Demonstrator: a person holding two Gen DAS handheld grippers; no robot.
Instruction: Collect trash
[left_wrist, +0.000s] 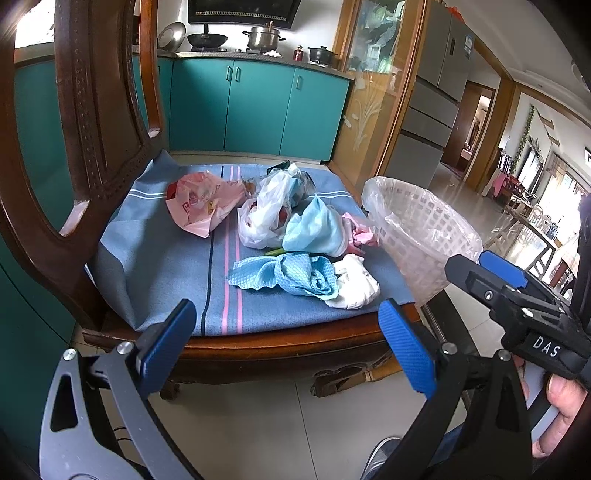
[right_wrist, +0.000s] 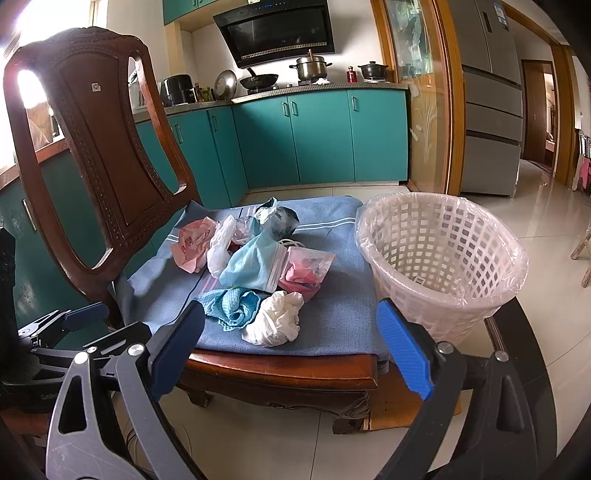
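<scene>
Several pieces of trash lie on a blue cloth (left_wrist: 162, 266) over a wooden chair seat: a pink printed bag (left_wrist: 197, 206), a white plastic bag (left_wrist: 264, 218), a light blue bag (left_wrist: 314, 229), a crumpled blue cloth (left_wrist: 291, 275) and a white wad (left_wrist: 354, 286) (right_wrist: 277, 325). A white lattice bin (right_wrist: 443, 258) with a clear liner stands right of the seat. My left gripper (left_wrist: 288, 347) is open and empty before the seat's front edge. My right gripper (right_wrist: 291, 354) is open and empty, just before the white wad and also shows in the left wrist view (left_wrist: 480, 266).
The chair's carved wooden back (right_wrist: 96, 147) rises at the left. Teal kitchen cabinets (right_wrist: 321, 140) with pots on the counter stand behind. A grey fridge (right_wrist: 487, 99) and a doorway are at the right. Pale tiled floor (right_wrist: 295, 443) lies below the seat.
</scene>
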